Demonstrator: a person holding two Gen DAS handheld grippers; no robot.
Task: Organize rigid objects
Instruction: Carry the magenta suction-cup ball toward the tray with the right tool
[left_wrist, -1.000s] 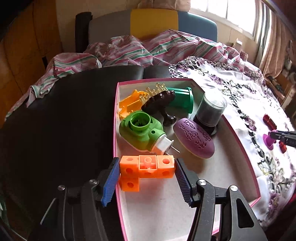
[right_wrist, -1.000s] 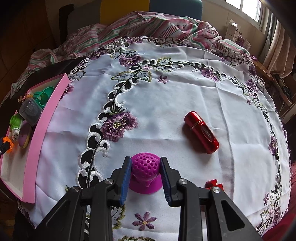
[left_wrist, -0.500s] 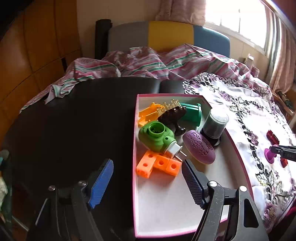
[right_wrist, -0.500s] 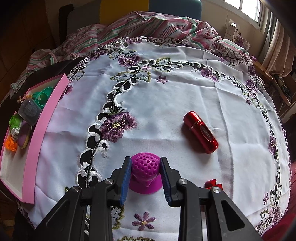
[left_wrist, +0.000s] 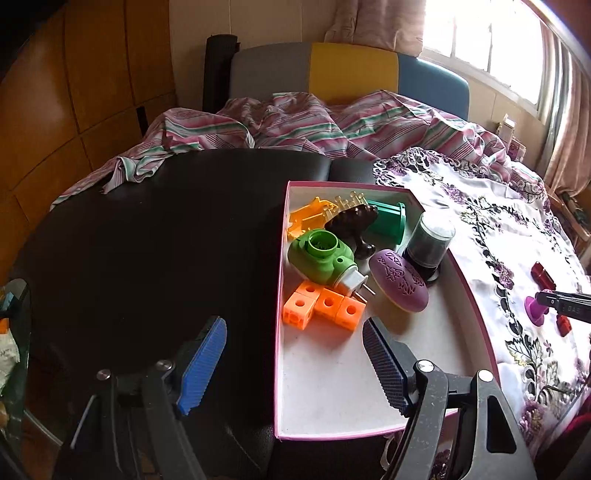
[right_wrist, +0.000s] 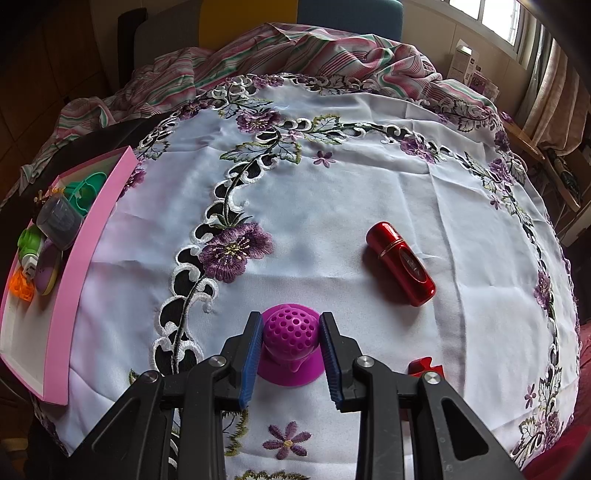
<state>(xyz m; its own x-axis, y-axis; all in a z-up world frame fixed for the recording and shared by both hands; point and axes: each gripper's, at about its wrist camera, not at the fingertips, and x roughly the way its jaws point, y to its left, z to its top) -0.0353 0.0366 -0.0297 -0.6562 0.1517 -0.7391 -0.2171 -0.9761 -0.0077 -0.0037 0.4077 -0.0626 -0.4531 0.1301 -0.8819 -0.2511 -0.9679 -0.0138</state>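
We see the right hand-held gripper (right_wrist: 290, 352) low in its frame, ribbed blue pads pressed on the perforated dome of a magenta knob (right_wrist: 290, 341) whose flared base sits on the embroidered white cloth (right_wrist: 332, 206), with a glossy red tube (right_wrist: 400, 263) lying to the right. Our left hand-held gripper (left_wrist: 293, 369) hangs with nothing in it, its jaws having just spread wide, above the near edge of the pink-rimmed box (left_wrist: 369, 376). Inside lie orange cubes (left_wrist: 323, 308), a green plug (left_wrist: 321, 256) and a purple oval (left_wrist: 399, 284).
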